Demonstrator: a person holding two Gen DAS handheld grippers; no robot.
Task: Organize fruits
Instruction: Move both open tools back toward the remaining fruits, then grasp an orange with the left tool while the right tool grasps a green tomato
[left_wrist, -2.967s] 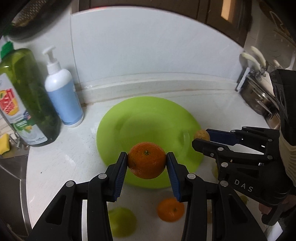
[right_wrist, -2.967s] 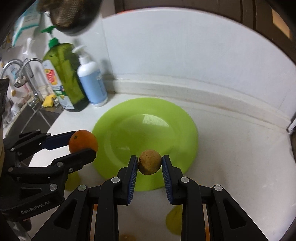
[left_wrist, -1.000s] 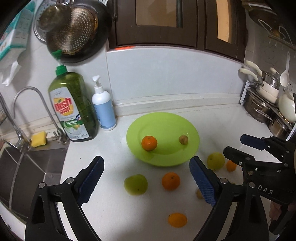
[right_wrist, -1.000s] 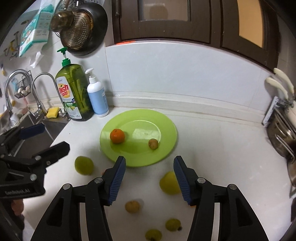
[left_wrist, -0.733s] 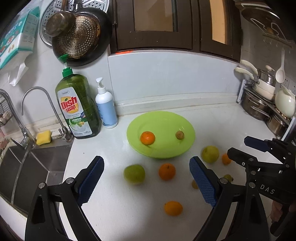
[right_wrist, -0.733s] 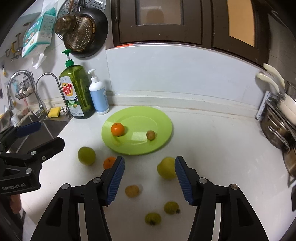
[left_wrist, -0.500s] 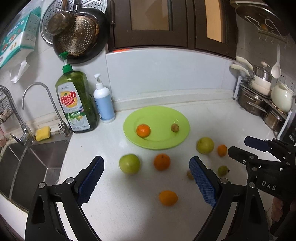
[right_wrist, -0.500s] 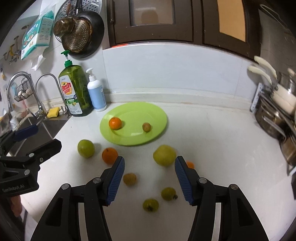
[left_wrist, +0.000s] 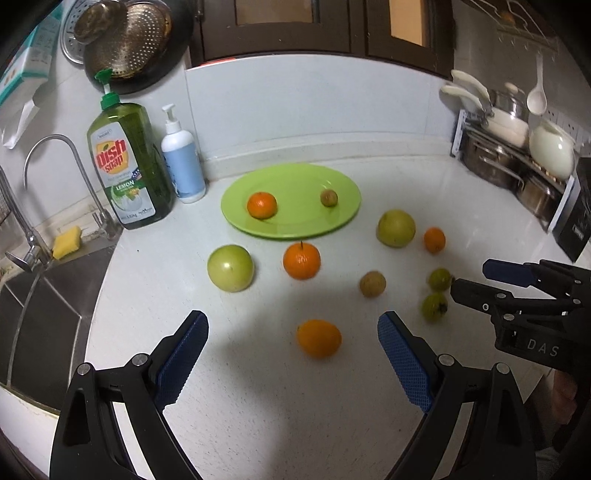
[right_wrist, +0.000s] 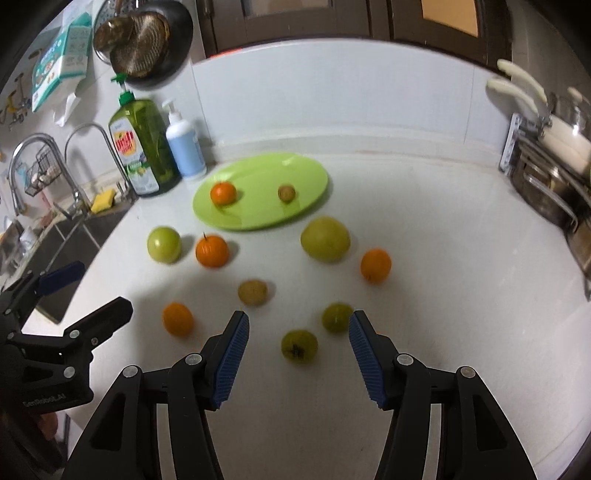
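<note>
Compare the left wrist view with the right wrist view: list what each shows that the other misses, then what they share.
Only the left wrist view shows the white jug and hanging ladle over the pot rack. Only the right wrist view shows a second faucet with a wire basket by the sink. Both show the green plate holding an orange and a small brown fruit, the dish soap bottle, and loose fruit on the counter.

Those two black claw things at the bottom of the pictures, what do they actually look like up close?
Each is a black plastic frame of angular struts joined by silver screws. The left gripper and right gripper both end in two fingers faced with blue, cross-hatched pads. White lettering marks the bodies: the right one reads "DAS"; the left one's is too blurred to read surely. No cables show.
</note>
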